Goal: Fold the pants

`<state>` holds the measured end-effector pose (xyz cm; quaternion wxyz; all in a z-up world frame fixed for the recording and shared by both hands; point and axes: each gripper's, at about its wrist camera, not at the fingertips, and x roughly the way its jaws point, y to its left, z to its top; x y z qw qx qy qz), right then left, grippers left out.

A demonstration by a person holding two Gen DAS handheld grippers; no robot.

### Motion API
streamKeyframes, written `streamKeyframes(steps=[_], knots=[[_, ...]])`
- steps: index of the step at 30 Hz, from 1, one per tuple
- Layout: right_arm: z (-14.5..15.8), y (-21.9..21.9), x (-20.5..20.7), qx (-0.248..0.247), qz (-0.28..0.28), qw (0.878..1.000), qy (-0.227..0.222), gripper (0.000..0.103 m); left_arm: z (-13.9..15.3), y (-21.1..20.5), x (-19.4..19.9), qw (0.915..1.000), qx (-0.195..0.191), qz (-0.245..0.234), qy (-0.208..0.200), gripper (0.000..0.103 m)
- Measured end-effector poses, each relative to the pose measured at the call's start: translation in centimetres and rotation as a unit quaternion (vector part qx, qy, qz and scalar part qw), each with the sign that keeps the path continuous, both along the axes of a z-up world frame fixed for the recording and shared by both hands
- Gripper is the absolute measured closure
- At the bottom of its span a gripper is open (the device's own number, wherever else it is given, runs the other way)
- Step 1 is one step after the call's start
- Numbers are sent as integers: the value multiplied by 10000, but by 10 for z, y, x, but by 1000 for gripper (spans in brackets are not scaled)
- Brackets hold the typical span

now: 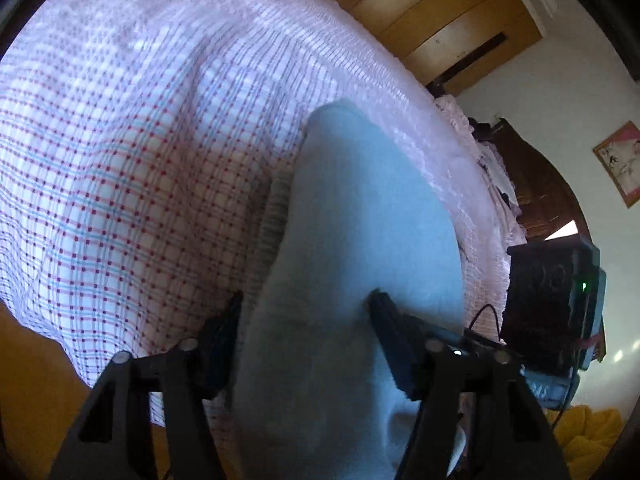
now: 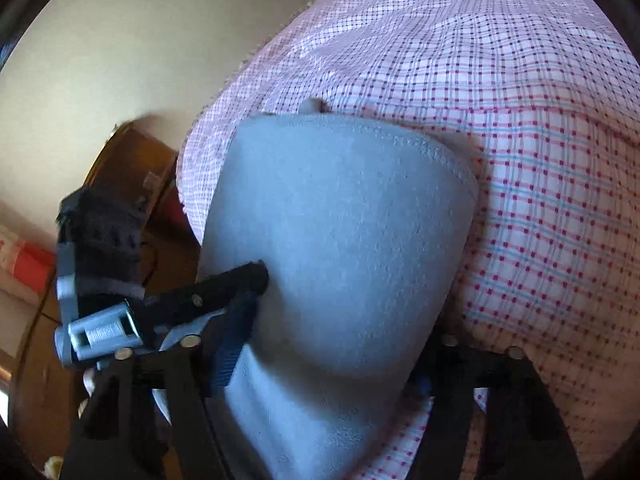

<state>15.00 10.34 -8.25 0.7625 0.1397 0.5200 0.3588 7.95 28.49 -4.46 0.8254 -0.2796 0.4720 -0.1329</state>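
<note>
The pants (image 1: 360,232) are light blue-grey fleece and lie on a checked bedsheet (image 1: 132,152). In the left wrist view my left gripper (image 1: 306,308) is shut on a thick fold of the pants, which fills the gap between its black fingers. A ribbed cuff or waistband (image 1: 276,208) shows along the fold's left edge. In the right wrist view my right gripper (image 2: 352,300) is shut on the pants (image 2: 344,216) too; the cloth bulges forward and hides the right finger. The other gripper (image 2: 100,280) shows at the left there.
The bed carries a pink, red and blue checked sheet (image 2: 540,160). A wooden wardrobe (image 1: 444,20) stands beyond the bed. A dark wooden headboard (image 1: 532,184) and a framed picture (image 1: 620,164) are at the right. The other gripper's body (image 1: 552,300) is close on the right.
</note>
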Motion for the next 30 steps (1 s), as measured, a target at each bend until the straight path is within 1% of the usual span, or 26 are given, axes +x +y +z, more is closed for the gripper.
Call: streamKeyframes(steps=[1, 2, 4, 7, 8, 10, 13, 16, 18, 21, 22, 23, 24, 25, 26, 27, 29, 30], knots=[[4, -2, -1, -4, 34, 10000, -62, 67, 4, -2, -3, 10000, 20, 58, -52, 43], [10, -6, -1, 23, 81, 9999, -146, 75, 8, -3, -6, 9999, 25, 77, -102, 47], [20, -13, -3, 149, 109, 9997, -146, 80, 21, -6, -11, 9997, -20, 126, -223, 54], [43, -30, -10, 375, 161, 9988, -266, 83, 43, -17, -24, 9986, -137, 174, -483, 55], [51, -39, -15, 507, 193, 9981, -284, 86, 51, -23, -28, 9977, -199, 193, -614, 55], [72, -59, -22, 707, 187, 9967, -364, 86, 66, -38, -35, 9959, -329, 166, -832, 55], [111, -85, -36, 635, 137, 9942, -858, 86, 91, -69, -41, 9914, -516, 21, -1205, 55], [158, -116, -56, 408, 20, 9887, -1439, 86, 128, -99, -42, 9854, -528, -251, -1597, 55], [183, -137, -65, 345, -80, 9851, -1682, 86, 156, -125, -47, 9795, -540, -512, -1872, 55], [228, -171, -80, 291, -293, 9796, -1967, 86, 201, -167, -40, 9689, -545, -883, -2245, 55], [241, -185, -87, 268, -357, 9779, -2040, 86, 215, -179, -41, 9637, -581, -1015, -2402, 55], [262, -198, -94, 210, -456, 9755, -2143, 86, 232, -193, -44, 9574, -627, -1169, -2564, 55], [274, -206, -97, 156, -510, 9741, -2199, 86, 244, -204, -44, 9534, -658, -1286, -2650, 55], [295, -218, -104, 30, -616, 9714, -2295, 86, 255, -214, -41, 9496, -699, -1412, -2711, 55], [306, -223, -109, -52, -668, 9700, -2335, 86, 273, -232, -45, 9446, -719, -1607, -2769, 55], [324, -233, -114, -200, -754, 9684, -2369, 86, 284, -243, -45, 9415, -743, -1744, -2787, 55], [353, -249, -122, -473, -888, 9676, -2316, 86, 309, -271, -46, 9354, -758, -2058, -2775, 55], [363, -253, -122, -570, -924, 9680, -2264, 86, 317, -281, -46, 9329, -751, -2172, -2775, 55]])
